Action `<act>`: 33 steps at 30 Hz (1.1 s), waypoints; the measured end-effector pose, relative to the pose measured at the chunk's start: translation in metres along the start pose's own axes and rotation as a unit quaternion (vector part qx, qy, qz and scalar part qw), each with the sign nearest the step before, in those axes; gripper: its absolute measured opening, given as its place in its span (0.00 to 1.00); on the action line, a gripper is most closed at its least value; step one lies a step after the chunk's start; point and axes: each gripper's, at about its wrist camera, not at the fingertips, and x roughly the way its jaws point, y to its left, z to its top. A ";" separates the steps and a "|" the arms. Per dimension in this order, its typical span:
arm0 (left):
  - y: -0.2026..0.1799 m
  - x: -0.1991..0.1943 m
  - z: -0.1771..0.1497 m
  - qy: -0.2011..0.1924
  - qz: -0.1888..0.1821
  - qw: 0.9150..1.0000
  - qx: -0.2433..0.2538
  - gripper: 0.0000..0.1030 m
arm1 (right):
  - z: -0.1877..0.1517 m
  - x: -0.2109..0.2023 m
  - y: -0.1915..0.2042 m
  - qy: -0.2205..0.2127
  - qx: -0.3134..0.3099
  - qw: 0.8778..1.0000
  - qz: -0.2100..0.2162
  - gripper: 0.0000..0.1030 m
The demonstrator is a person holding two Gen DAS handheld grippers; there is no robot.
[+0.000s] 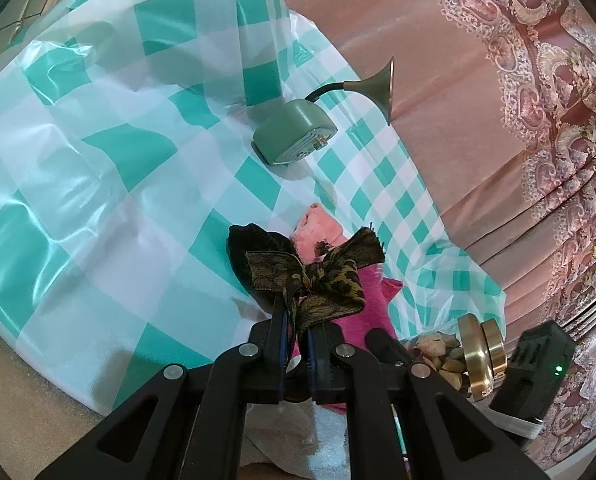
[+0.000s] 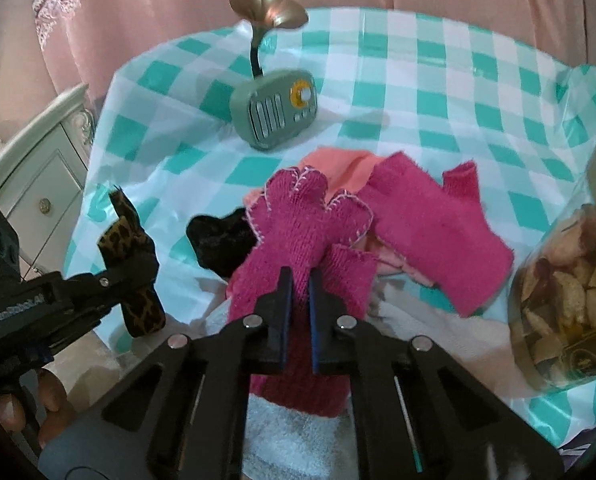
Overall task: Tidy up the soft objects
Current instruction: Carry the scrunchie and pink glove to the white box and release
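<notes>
Fingers of the right gripper [image 2: 297,276] pinched together on the pink knitted glove [image 2: 298,224], low near the thumb, so the finger end fans out ahead and stays free to lay flat. Fingers of the left gripper [image 1: 297,312] clamped on the leopard-print bow [image 1: 318,280], held up clear of the pile (probably to keep it from tangling with the knitwear). Second pink glove [image 2: 434,232] lying just beside the first, partly over a peach cloth [image 2: 338,168]; black fabric piece [image 2: 222,240] touching the gripped glove's left edge. All of it on the green checked tablecloth [image 2: 418,80], nearer than the small green radio [image 2: 276,114]. Glass jar [image 2: 570,300] at the right, close enough to be knocked. White towel [image 2: 282,428] beneath the right gripper, likely the sorting spot. Pairing the gloves seemingly the step in hand.
</notes>
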 end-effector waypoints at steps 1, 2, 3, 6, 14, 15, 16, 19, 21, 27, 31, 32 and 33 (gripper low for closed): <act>0.000 0.000 0.000 -0.001 -0.001 1.000 0.000 0.08 | 0.000 -0.005 0.000 -0.009 0.000 1.000 -0.001 0.09; 0.000 -0.001 0.000 -0.003 -0.002 1.000 0.001 0.08 | 0.000 -0.007 0.000 -0.014 0.000 1.000 -0.001 0.09; 0.000 -0.002 0.000 -0.004 -0.004 1.000 0.003 0.08 | 0.001 -0.010 -0.001 -0.020 0.002 1.000 -0.001 0.09; -0.003 -0.006 -0.001 -0.011 -0.009 1.000 0.009 0.08 | 0.000 -0.020 -0.004 -0.034 0.008 0.999 -0.001 0.09; -0.015 -0.018 -0.006 -0.025 -0.024 0.999 0.029 0.08 | -0.012 -0.051 -0.015 -0.053 0.021 0.998 0.004 0.09; -0.018 -0.020 -0.007 -0.027 -0.026 0.999 0.033 0.08 | -0.014 -0.056 -0.017 -0.055 0.025 0.998 0.004 0.09; -0.021 -0.022 -0.009 -0.028 -0.029 0.999 0.036 0.08 | -0.016 -0.061 -0.019 -0.057 0.028 0.998 0.006 0.09; -0.029 -0.028 -0.018 -0.024 -0.040 0.998 0.042 0.08 | -0.023 -0.073 -0.026 -0.058 0.033 0.998 0.010 0.09; -0.033 -0.031 -0.023 -0.021 -0.044 0.998 0.044 0.08 | -0.027 -0.081 -0.030 -0.060 0.036 0.997 0.011 0.09; -0.050 -0.037 -0.042 -0.008 -0.052 0.997 0.058 0.08 | -0.042 -0.104 -0.042 -0.064 0.047 0.997 0.013 0.09; -0.063 -0.038 -0.057 0.005 -0.056 0.996 0.070 0.08 | -0.053 -0.120 -0.051 -0.068 0.053 0.996 0.011 0.09; -0.067 -0.038 -0.061 0.009 -0.058 0.996 0.073 0.08 | -0.057 -0.123 -0.055 -0.068 0.056 0.996 0.011 0.09; -0.071 -0.039 -0.065 0.012 -0.060 0.995 0.077 0.08 | -0.060 -0.127 -0.059 -0.068 0.061 0.996 0.010 0.09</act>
